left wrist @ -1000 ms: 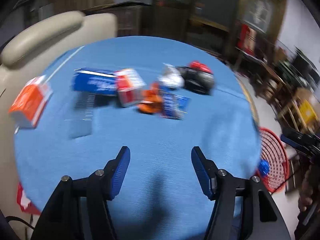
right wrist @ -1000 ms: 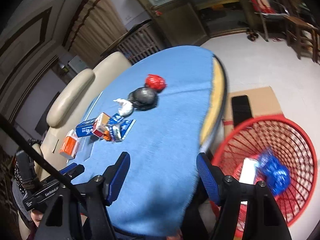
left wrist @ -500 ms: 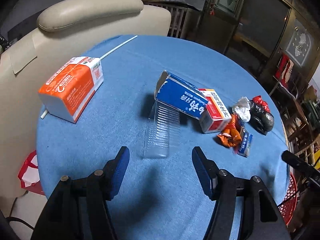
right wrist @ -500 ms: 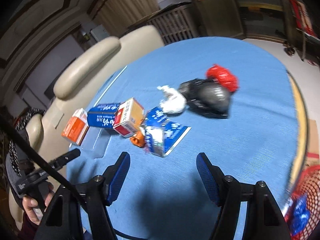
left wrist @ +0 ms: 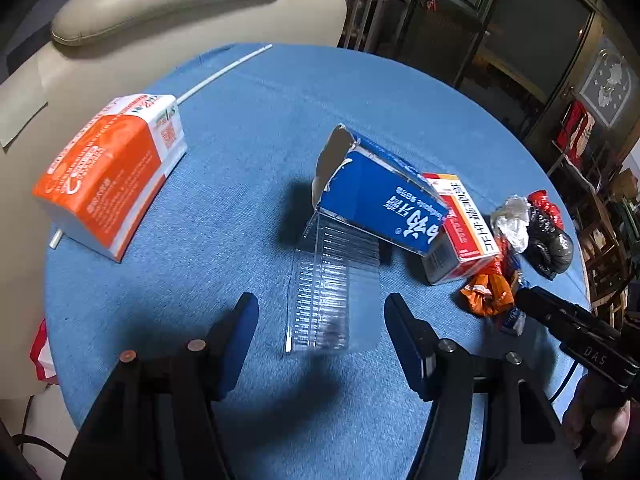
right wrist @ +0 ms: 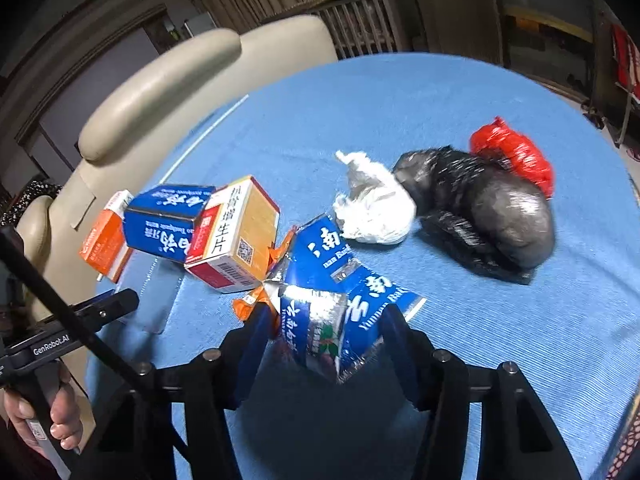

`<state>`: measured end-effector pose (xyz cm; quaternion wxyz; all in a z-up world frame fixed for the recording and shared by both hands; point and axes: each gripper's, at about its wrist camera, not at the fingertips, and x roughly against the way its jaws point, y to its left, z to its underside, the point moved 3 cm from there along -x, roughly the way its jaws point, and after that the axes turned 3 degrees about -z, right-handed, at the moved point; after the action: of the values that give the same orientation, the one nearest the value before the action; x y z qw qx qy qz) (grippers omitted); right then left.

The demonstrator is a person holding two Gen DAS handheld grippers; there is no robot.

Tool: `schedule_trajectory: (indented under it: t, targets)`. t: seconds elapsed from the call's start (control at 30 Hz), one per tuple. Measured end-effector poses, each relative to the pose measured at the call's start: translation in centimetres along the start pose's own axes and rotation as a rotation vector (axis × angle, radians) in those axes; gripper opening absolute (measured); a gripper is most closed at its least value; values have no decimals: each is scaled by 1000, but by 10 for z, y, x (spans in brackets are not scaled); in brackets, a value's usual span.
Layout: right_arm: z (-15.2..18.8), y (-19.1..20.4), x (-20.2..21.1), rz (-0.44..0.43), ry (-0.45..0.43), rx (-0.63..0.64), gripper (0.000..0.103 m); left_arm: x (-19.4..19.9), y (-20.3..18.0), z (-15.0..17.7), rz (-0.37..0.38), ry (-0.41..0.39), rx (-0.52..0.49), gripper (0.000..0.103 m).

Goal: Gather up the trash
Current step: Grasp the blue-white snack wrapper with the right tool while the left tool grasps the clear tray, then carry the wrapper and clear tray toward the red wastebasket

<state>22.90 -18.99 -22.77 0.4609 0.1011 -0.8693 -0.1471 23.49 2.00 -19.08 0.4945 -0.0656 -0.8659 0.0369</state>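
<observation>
Litter covers our blue round table (left wrist: 248, 128), so most of the collecting is left, we judge: orange-and-white carton (left wrist: 108, 172), blue toothpaste box (left wrist: 380, 204), red-and-yellow box (right wrist: 236, 236), black bag (right wrist: 484, 216), clear plastic tray (left wrist: 320, 300), white wad (right wrist: 372, 208), red bag (right wrist: 516, 156). Our right gripper (right wrist: 324, 344) is closing around the blue foil wrapper (right wrist: 332, 304); our left gripper (left wrist: 320, 332) hangs spread over the tray, empty.

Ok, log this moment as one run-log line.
left hand-held gripper: open over clear plastic tray | right hand-held gripper: closing around blue wrapper | table: boxes, bags left
</observation>
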Motion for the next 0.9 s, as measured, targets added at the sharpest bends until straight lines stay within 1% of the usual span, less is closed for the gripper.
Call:
schedule_trajectory:
  t: [0.07, 0.13, 0.2, 0.27, 0.3, 0.33, 0.37, 0.47, 0.53, 0.57, 0.63, 0.7, 0.77, 0.9]
  targets:
    - [-2, 1, -9, 18, 28, 0, 61, -5, 0, -2, 7, 11, 2, 66]
    - [-6, 2, -12, 37, 14, -4, 62, -10, 0, -4, 6, 20, 1, 66]
    - [-9, 2, -14, 36, 8, -5, 62, -16, 0, -5, 5, 33, 7, 66]
    - [-10, 3, -15, 43, 5, 23, 60, -22, 2, -7, 15, 45, 16, 66]
    - [-10, 4, -15, 44, 3, 32, 57, -25, 2, -7, 18, 50, 17, 66]
    - [-10, 5, -15, 30, 2, 38, 41, -27, 3, -7, 20, 54, 20, 66]
    - [-10, 7, -16, 2, 10, 38, 42, -29, 5, -6, 23, 58, 24, 66]
    - [-7, 10, -16, 4, -2, 37, 41, -33, 9, -6, 42, 60, 39, 65]
    - [-5, 10, -15, -9, -7, 25, 41, -35, 11, -5, 49, 64, 43, 55]
    - [-3, 8, -14, -14, -8, 17, 41, -35, 13, -6, 51, 60, 42, 55]
    - [2, 3, -7, -29, -8, -1, 41, -32, 14, -5, 63, 44, 32, 50]
    - [7, 0, 1, -41, -12, -11, 41, -27, 14, 0, 70, 47, 21, 35]
    - [10, -1, 10, -52, -23, -13, 41, -27, 15, 4, 76, 57, 19, 27]
    - [19, -1, 32, -70, -48, -26, 41, -24, 23, 17, 98, 57, 31, 25]
